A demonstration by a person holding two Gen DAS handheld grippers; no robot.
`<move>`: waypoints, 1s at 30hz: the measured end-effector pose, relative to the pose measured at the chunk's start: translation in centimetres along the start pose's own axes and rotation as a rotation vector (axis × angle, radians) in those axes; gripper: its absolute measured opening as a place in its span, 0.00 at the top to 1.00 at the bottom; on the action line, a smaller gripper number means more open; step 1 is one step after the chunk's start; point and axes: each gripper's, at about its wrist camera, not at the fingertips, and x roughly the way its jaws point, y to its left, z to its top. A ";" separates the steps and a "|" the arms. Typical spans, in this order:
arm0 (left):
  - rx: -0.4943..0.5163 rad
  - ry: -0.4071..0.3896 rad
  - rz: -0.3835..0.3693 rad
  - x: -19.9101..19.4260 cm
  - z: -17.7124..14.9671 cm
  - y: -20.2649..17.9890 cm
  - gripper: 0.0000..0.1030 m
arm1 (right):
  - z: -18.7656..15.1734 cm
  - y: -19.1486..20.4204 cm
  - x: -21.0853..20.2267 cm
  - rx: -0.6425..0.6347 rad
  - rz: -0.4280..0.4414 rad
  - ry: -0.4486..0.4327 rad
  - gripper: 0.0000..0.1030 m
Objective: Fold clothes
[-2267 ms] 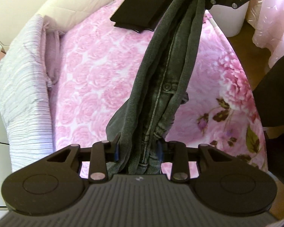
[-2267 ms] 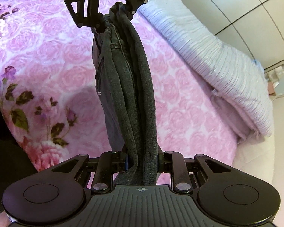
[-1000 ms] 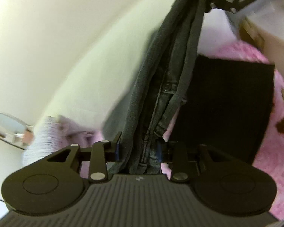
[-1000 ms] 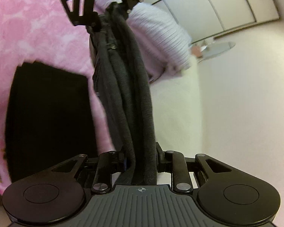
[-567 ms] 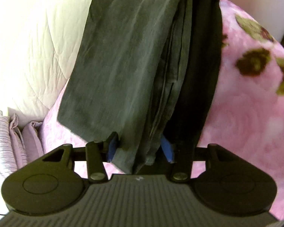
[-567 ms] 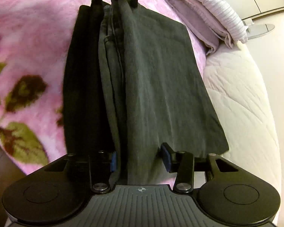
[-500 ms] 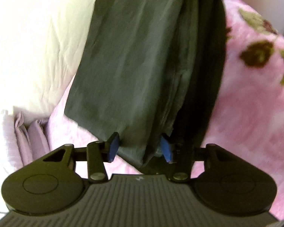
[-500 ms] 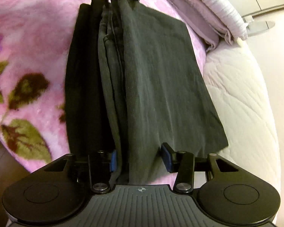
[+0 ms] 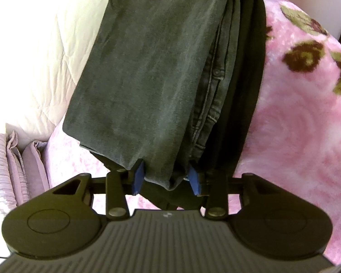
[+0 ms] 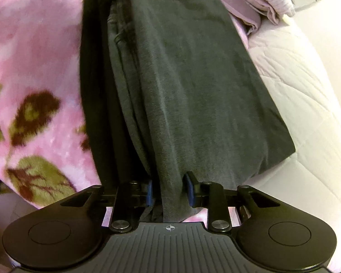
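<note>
The dark grey jeans (image 9: 147, 68) are folded into a flat panel. They lie across a black folded garment (image 9: 245, 91) on the pink rose blanket (image 9: 295, 125). One end of the jeans runs between the blue pads of my left gripper (image 9: 166, 178), which is shut on it. In the right wrist view the other end of the jeans (image 10: 193, 79) passes through my right gripper (image 10: 169, 190), also shut on the cloth. The black garment (image 10: 95, 91) shows beside it. Each gripper appears at the top edge of the other's view.
A white quilted cover (image 9: 45, 56) borders the jeans on the far side and shows again as the white quilt (image 10: 307, 91). Lilac striped bedding (image 9: 2, 170) is bunched at the corner. A white bin (image 9: 318, 4) stands past the bed edge.
The jeans hung stretched between both grippers over the bed, then were swung over and laid on the black garment. The jaws stood wider half a second ago and have narrowed onto the cloth.
</note>
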 end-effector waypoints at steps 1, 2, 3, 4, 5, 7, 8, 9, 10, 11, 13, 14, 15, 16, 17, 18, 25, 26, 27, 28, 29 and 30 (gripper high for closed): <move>0.005 0.003 -0.006 0.4 0.0 0.3 0.64 | 0.1 0.0 0.0 -0.007 -0.002 0.002 0.67; 0.007 0.005 -0.015 0.4 0.0 0.6 0.64 | 0.2 0.1 0.0 -0.013 -0.004 0.003 0.66; 0.008 0.007 -0.024 0.3 0.0 1.0 0.63 | 0.4 0.1 -0.2 -0.022 -0.008 0.014 0.65; 0.009 0.008 -0.031 0.3 -0.1 1.2 0.63 | 0.6 0.1 -0.4 -0.032 -0.011 0.024 0.65; 0.009 0.009 -0.036 0.3 -0.1 1.5 0.63 | 0.7 -0.1 -0.6 -0.031 -0.006 0.034 0.65; -0.060 0.014 -0.055 -0.6 -0.1 2.5 0.63 | 0.8 -0.3 -1.7 0.009 0.014 0.051 0.65; -0.099 0.017 -0.065 -1.1 -0.1 3.1 0.63 | 0.8 -0.6 -2.2 0.032 0.023 0.057 0.65; -0.137 0.020 -0.075 -1.6 0.0 3.6 0.62 | 0.8 -0.8 -2.7 0.055 0.033 0.063 0.65; -0.176 0.023 -0.084 -2.1 0.0 4.2 0.62 | 0.8 -1.0 -3.3 0.087 0.044 0.066 0.65; -0.214 0.026 -0.094 -2.6 0.0 4.7 0.62 | 0.7 -1.4 -3.9 0.124 0.054 0.072 0.65; -0.306 0.028 -0.113 -3.6 0.0 5.9 0.62 | 0.6 -2.2 -5.0 0.209 0.068 0.077 0.65; -0.360 0.030 -0.119 -4.0 0.0 6.4 0.62 | 0.6 -2.6 -5.5 0.258 0.072 0.075 0.65; -0.413 0.032 -0.125 -4.4 0.0 6.8 0.62 | 0.5 -3.0 -6.0 0.306 0.075 0.074 0.65; -0.467 0.034 -0.130 -4.8 -0.1 7.3 0.62 | 0.5 -3.8 -6.5 0.382 0.086 0.072 0.65; -0.520 0.040 -0.135 -5.3 -0.1 7.7 0.62 | 0.6 -4.6 -6.7 0.447 0.102 0.071 0.65; -0.573 0.047 -0.140 -5.7 -0.1 8.0 0.61 | 0.7 -5.3 -6.9 0.511 0.117 0.070 0.65; -0.938 0.111 -0.164 -7.5 -0.3 8.6 0.30 | -0.4 -8.6 -7.7 0.956 0.260 0.106 0.45; -0.975 0.118 -0.159 -7.7 -0.3 8.4 0.29 | -0.5 -9.0 -7.7 0.989 0.270 0.111 0.38; -1.008 0.126 -0.153 -8.0 -0.4 8.3 0.25 | -0.6 -8.9 -8.2 1.006 0.271 0.109 0.35; -1.042 0.134 -0.147 -8.2 -0.4 8.1 0.18 | -0.7 -8.9 -8.7 1.022 0.271 0.106 0.32; -1.084 0.138 -0.147 -8.5 -0.5 8.0 0.15 | -0.7 -8.8 -9.1 1.038 0.272 0.103 0.30; -1.128 0.140 -0.149 -8.9 -0.7 7.9 0.12 | -0.8 -8.7 -9.6 1.054 0.272 0.100 0.29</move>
